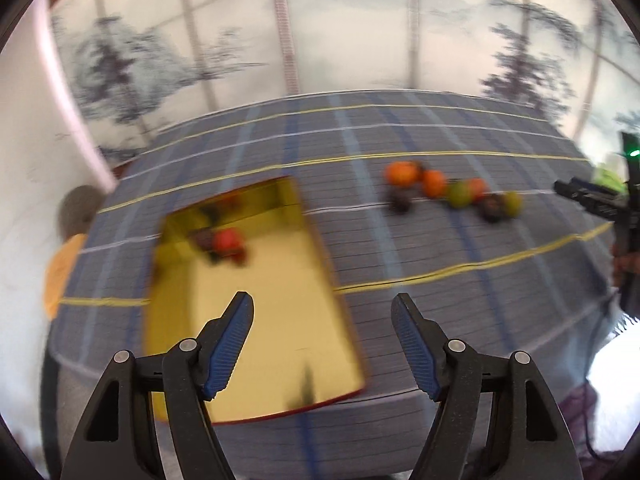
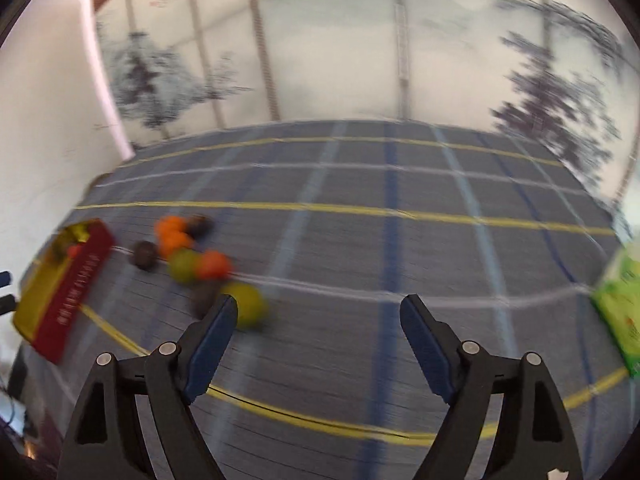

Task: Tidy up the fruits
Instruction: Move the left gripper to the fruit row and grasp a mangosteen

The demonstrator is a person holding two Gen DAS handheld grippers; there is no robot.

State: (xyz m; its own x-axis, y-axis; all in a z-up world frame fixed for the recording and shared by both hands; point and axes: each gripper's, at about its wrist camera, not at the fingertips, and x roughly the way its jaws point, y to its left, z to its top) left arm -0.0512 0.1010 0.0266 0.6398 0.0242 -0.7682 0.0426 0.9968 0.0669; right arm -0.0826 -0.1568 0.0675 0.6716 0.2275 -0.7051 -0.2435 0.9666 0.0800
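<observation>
A gold-lined box (image 1: 260, 320) with red outer walls lies on the checked cloth; a red fruit (image 1: 226, 240) and a dark fruit sit in its far end. My left gripper (image 1: 322, 308) hovers open over the box's near right corner, nothing between its fingers. To the right lies a loose row of fruits: oranges (image 1: 402, 172), a green one (image 1: 458, 194), dark ones (image 1: 492, 206). In the right wrist view the same fruits (image 2: 188, 256) lie left of centre, the box (image 2: 68, 280) at far left. My right gripper (image 2: 318, 306) is open and empty, its left finger in front of a yellow-green fruit (image 2: 250, 306).
The table wears a grey-blue cloth (image 2: 360, 240) with yellow and white lines. A green packet (image 2: 620, 312) lies at the right edge. A screen painted with trees stands behind the table. The right gripper's body (image 1: 592, 196) shows at the left wrist view's right edge.
</observation>
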